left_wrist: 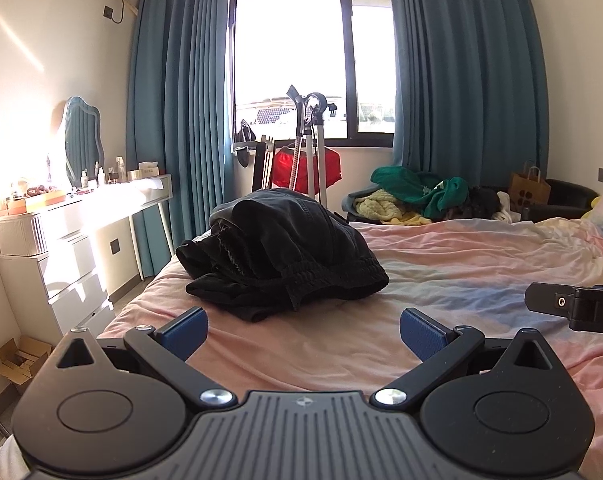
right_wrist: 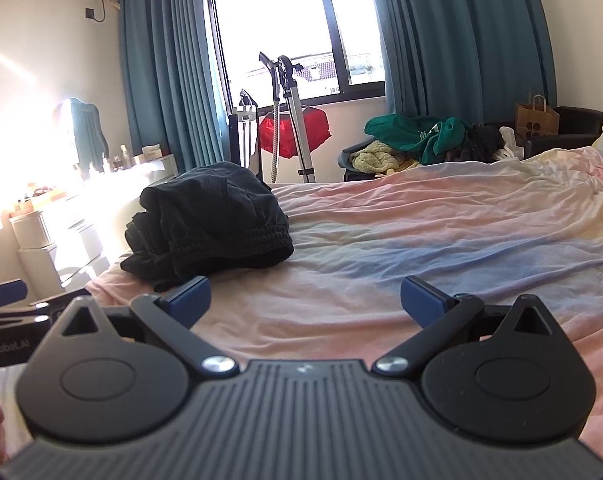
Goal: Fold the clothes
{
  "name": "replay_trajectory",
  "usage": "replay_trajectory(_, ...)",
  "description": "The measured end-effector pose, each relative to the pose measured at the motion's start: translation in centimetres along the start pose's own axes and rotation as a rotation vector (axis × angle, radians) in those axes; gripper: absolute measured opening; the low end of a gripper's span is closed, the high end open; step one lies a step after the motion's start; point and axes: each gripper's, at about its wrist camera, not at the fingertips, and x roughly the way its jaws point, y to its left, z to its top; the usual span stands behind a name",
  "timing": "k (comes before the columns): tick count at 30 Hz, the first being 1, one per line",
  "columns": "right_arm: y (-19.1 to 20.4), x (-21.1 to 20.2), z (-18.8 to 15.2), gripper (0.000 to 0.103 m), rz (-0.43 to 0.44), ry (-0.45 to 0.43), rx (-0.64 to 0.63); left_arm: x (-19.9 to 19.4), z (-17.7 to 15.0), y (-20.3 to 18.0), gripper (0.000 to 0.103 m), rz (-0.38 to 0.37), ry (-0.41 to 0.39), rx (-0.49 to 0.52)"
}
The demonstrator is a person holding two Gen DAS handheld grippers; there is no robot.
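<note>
A crumpled black garment with an elastic waistband [left_wrist: 279, 248] lies in a heap on the pastel bed sheet [left_wrist: 441, 280], near the bed's left edge. It also shows in the right wrist view [right_wrist: 209, 220], ahead and to the left. My left gripper [left_wrist: 303, 336] is open and empty, low over the sheet just short of the heap. My right gripper [right_wrist: 305, 300] is open and empty over bare sheet [right_wrist: 421, 240], to the right of the heap. The right gripper's side shows in the left wrist view [left_wrist: 573, 306].
A white dresser with bottles and a mirror [left_wrist: 61, 224] stands left of the bed. A garment steamer and red cloth [left_wrist: 309, 160] stand by the window. A pile of green and yellow clothes [left_wrist: 417, 196] and a paper bag [left_wrist: 529, 188] lie beyond the bed.
</note>
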Motion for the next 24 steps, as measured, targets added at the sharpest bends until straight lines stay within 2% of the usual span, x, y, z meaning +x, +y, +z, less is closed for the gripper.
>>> replay_trajectory(24, -0.48, 0.42, -0.07, 0.103, 0.02, 0.04, 0.034, 1.03, -0.97, 0.29, 0.103, -0.039, 0.064, -0.049)
